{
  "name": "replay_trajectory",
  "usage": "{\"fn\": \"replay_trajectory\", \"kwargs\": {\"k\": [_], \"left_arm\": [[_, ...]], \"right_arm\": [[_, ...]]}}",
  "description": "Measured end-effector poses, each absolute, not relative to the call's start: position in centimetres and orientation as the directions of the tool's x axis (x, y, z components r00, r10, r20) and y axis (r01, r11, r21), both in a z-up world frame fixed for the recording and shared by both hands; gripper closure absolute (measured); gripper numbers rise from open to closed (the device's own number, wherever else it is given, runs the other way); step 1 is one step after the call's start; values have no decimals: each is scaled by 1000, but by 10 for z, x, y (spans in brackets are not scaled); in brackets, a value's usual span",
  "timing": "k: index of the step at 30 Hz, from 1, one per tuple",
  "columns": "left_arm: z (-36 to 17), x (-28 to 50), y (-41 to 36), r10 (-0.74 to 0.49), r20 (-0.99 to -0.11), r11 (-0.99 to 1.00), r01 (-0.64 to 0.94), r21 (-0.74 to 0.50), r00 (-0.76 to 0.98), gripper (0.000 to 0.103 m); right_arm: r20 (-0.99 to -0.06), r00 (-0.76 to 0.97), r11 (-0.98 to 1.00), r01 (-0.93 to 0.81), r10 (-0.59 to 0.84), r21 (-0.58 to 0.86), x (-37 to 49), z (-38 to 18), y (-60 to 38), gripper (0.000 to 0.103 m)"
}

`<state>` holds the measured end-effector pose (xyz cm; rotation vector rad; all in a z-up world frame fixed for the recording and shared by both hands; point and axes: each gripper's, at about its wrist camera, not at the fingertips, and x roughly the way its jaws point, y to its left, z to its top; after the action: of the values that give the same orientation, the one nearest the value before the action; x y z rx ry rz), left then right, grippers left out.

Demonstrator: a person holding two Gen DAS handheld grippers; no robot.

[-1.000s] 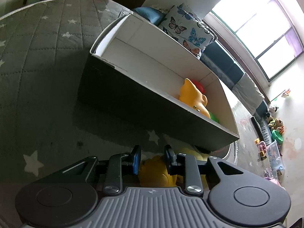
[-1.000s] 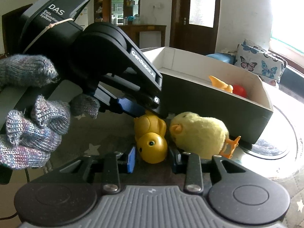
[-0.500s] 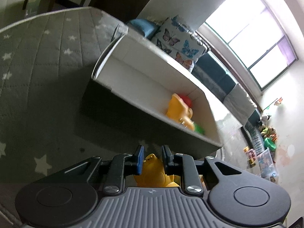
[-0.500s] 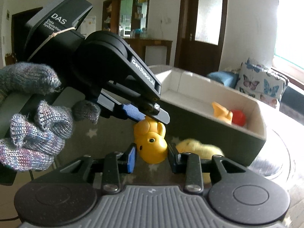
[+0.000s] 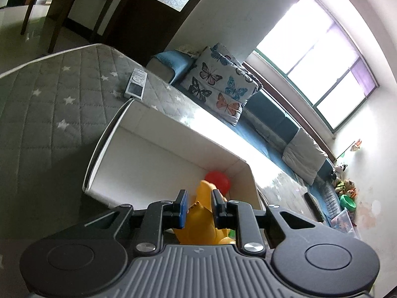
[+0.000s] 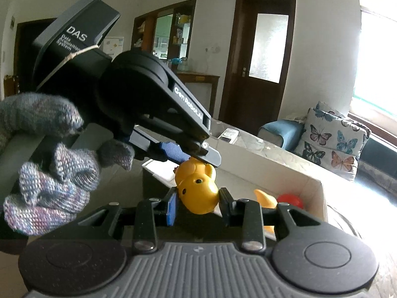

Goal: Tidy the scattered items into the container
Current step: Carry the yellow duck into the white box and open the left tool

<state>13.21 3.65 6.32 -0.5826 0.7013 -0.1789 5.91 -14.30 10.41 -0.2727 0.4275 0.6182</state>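
Both sets of jaws clamp the same yellow rubber duck (image 6: 197,193): the left gripper (image 6: 196,155) pinches its body from above, while the right gripper (image 6: 197,202) squeezes its head between a blue pad and a black pad. From the left wrist view the duck (image 5: 198,219) fills the gap between the left gripper (image 5: 197,204) pads, its body spreading below them.

Just beyond the jaws lies the white-lined container (image 5: 153,146), dark on the outside, resting on a grey star-patterned mattress (image 5: 42,104). Inside it, at the far end ahead of the left jaws, sit a red ball (image 5: 218,180) and an orange-yellow toy (image 6: 265,198), the two touching.

A hand in a knitted grey glove (image 6: 47,173) grips the left gripper's handle, to the left of the right jaws. Past the container's far corner lies a white remote (image 5: 136,84), and further off a butterfly-print pillow (image 5: 218,84) leans beside a blue cushion (image 5: 171,64).
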Motion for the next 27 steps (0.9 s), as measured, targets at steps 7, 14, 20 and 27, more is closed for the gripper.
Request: {"fn": "replay_trajectory", "kwargs": {"k": [7, 14, 20, 27], "left_arm": [[56, 172, 37, -344, -587, 834, -49, -550, 733, 82], [35, 203, 36, -338, -643, 838, -91, -538, 687, 82], [17, 230, 36, -333, -690, 841, -128, -526, 643, 82], [2, 246, 34, -322, -726, 849, -153, -505, 607, 82]], "right_arm": [[-516, 700, 783, -616, 494, -86, 102, 96, -141, 69], [-575, 655, 781, -623, 490, -45, 143, 85, -139, 69], [-632, 611, 773, -634, 477, -29, 171, 72, -136, 69], [-688, 558, 767, -642, 464, -3, 184, 59, -132, 69]]}}
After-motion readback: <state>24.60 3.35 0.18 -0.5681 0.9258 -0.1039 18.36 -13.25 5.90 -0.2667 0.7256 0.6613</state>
